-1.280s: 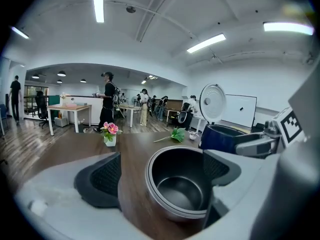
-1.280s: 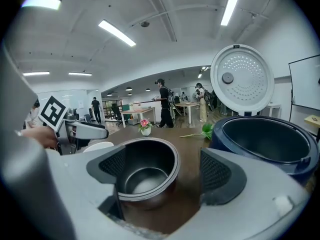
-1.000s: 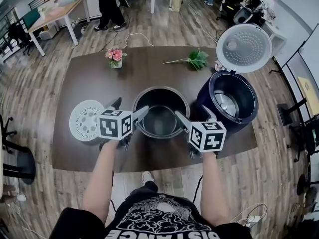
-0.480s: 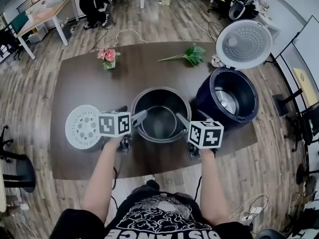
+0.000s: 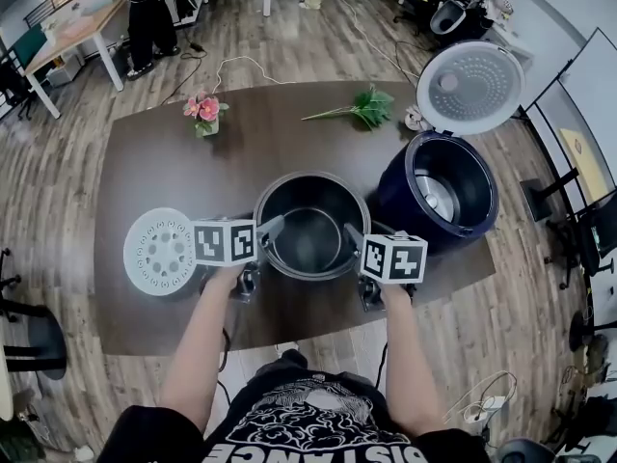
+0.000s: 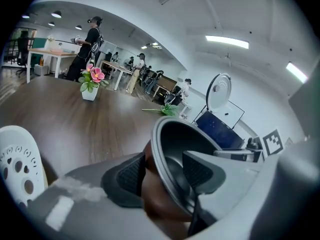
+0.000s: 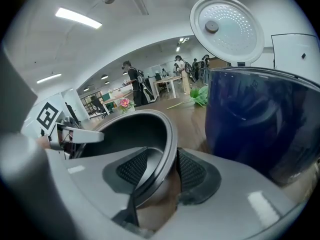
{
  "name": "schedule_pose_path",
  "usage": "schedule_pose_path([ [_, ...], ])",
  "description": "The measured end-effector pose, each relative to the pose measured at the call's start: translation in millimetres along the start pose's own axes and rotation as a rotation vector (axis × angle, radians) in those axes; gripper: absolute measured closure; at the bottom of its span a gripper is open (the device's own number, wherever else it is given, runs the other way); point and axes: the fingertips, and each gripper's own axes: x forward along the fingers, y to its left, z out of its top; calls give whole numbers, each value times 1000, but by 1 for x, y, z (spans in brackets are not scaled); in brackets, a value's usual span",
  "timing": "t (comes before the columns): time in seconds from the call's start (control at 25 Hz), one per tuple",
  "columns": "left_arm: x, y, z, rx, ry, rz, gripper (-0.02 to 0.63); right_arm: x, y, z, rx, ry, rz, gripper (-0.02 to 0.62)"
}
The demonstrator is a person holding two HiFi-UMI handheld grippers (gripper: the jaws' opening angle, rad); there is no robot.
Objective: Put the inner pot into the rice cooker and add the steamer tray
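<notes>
The dark inner pot (image 5: pixel 311 231) stands on the brown table (image 5: pixel 174 172), just left of the open navy rice cooker (image 5: pixel 445 197). The white steamer tray (image 5: pixel 158 251) lies flat at the front left. My left gripper (image 5: pixel 271 228) straddles the pot's left rim (image 6: pixel 159 134). Its jaws have just been closing, with the outer pad (image 6: pixel 131 174) near the wall and a gap showing at the inner pad. My right gripper (image 5: pixel 351 235) has also just been closing. Its pads (image 7: pixel 194 171) sit against the pot's right rim (image 7: pixel 170 134), one inside and one outside.
The cooker's lid (image 5: pixel 469 87) stands raised behind its body. A small pot of pink flowers (image 5: pixel 204 114) and a green sprig (image 5: pixel 367 110) lie at the table's far side. The cooker wall (image 7: pixel 265 119) is close on my right gripper's right. People and desks fill the room behind.
Both grippers have sunk onto the pot's rim, one at each side, and their jaws have narrowed around it. The pot and the tray have stayed in place.
</notes>
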Motion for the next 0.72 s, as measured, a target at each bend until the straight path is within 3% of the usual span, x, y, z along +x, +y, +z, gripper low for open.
schedule_pose_path([
  [0.16,0,5,2,1,3,30,422,1,-1,-2,10,12,-11,447],
  [0.52,-1,4,5,55,21,64,447,0,-2,-1,31,10,-30,469],
  [0.72,-11,1,21,66,-41,75,472,-9,2,13,13,-38,-33,480],
])
